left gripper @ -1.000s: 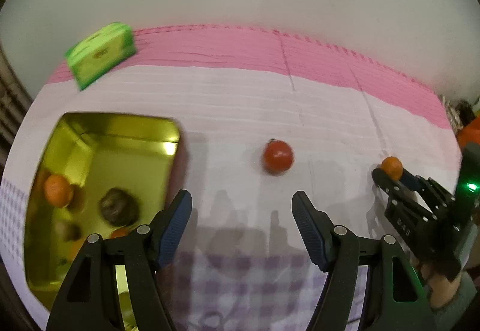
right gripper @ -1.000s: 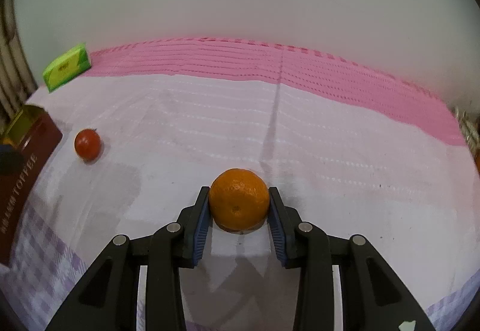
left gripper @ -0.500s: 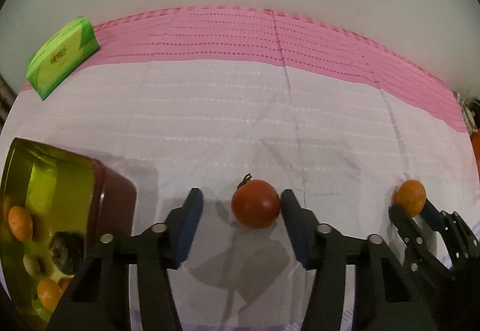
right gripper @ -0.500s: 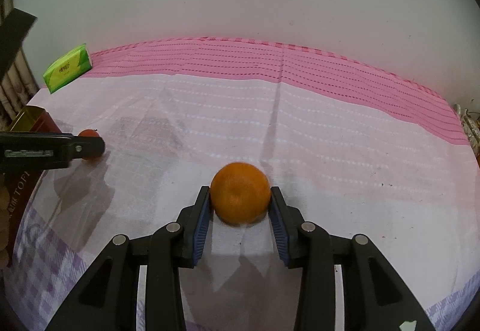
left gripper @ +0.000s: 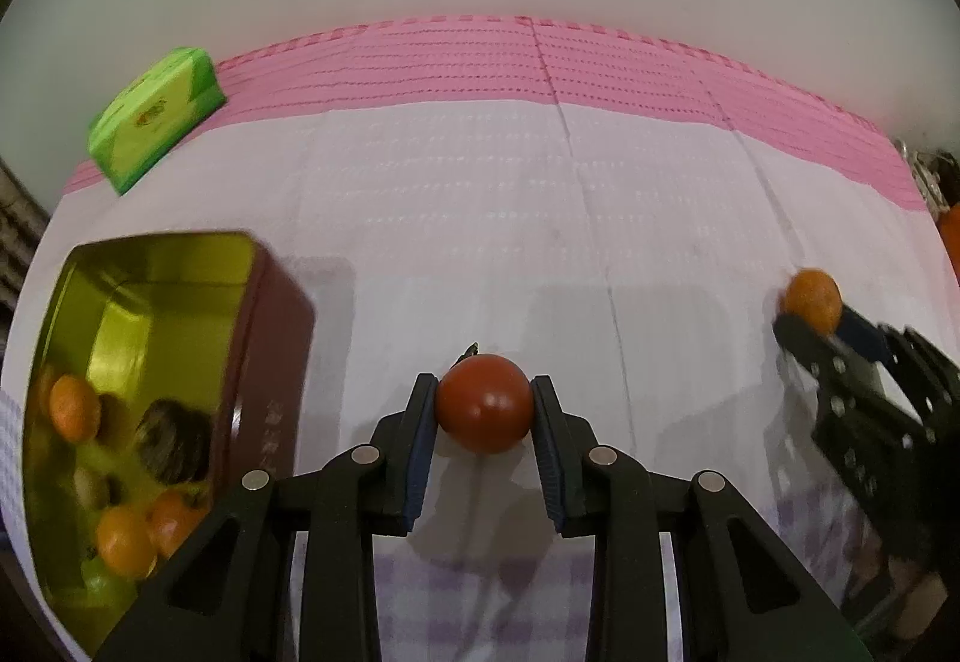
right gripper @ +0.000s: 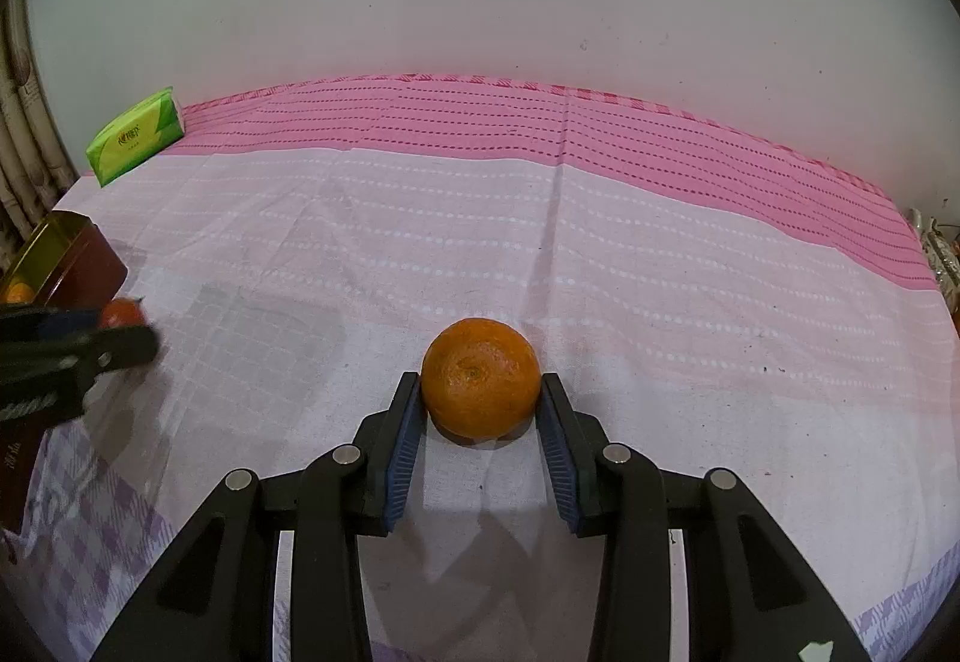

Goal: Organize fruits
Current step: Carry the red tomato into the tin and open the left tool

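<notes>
My left gripper [left gripper: 483, 413] is shut on a red tomato [left gripper: 483, 410] that rests on the cloth. My right gripper [right gripper: 479, 392] is shut on an orange [right gripper: 480, 380], also low on the cloth. In the left wrist view the right gripper [left gripper: 819, 329] and its orange [left gripper: 811, 299] show at the right. In the right wrist view the left gripper [right gripper: 114, 332] and the tomato [right gripper: 120, 312] show at the left. An open gold tin [left gripper: 156, 266] with dark red sides holds several oranges and other fruit at the left.
A green tissue pack [left gripper: 153, 119] lies at the far left near the wall; it also shows in the right wrist view [right gripper: 133, 135]. The pink and white cloth [right gripper: 600, 242] covers the table. The wall stands close behind. Small items sit at the far right edge [left gripper: 930, 170].
My left gripper moved forward to the tomato and closed its jaws on it. My right gripper stays shut on the orange, almost unmoved.
</notes>
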`<state>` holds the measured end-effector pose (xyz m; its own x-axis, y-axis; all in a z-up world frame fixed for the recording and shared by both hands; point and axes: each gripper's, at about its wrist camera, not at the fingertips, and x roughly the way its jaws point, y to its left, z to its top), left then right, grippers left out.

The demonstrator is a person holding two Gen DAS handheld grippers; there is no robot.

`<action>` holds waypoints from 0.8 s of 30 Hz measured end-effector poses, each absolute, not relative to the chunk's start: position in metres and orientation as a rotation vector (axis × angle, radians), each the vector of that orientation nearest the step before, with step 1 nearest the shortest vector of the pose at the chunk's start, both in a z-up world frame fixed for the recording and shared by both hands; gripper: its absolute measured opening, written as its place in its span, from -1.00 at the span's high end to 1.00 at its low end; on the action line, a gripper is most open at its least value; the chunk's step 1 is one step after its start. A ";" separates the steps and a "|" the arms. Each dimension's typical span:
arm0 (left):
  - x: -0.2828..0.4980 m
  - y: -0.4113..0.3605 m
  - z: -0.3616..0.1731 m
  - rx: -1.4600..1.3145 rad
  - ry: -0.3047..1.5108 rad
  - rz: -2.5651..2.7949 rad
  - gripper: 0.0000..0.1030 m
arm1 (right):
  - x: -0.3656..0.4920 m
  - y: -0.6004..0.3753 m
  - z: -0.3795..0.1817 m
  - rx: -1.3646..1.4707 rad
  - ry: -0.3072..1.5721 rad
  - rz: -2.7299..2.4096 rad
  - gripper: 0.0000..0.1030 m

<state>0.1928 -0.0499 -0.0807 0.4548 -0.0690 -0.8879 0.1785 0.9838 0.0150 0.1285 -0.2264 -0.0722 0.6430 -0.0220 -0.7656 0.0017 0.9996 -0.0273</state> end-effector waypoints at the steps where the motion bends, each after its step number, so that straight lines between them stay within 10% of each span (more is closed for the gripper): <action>1: 0.188 -0.047 -0.078 0.110 1.086 -0.151 0.38 | 0.128 -0.226 -0.072 -0.024 0.872 -0.013 0.29; 24: 0.124 0.096 -0.024 0.122 1.047 0.001 0.38 | 0.128 -0.226 -0.072 -0.027 0.872 -0.015 0.29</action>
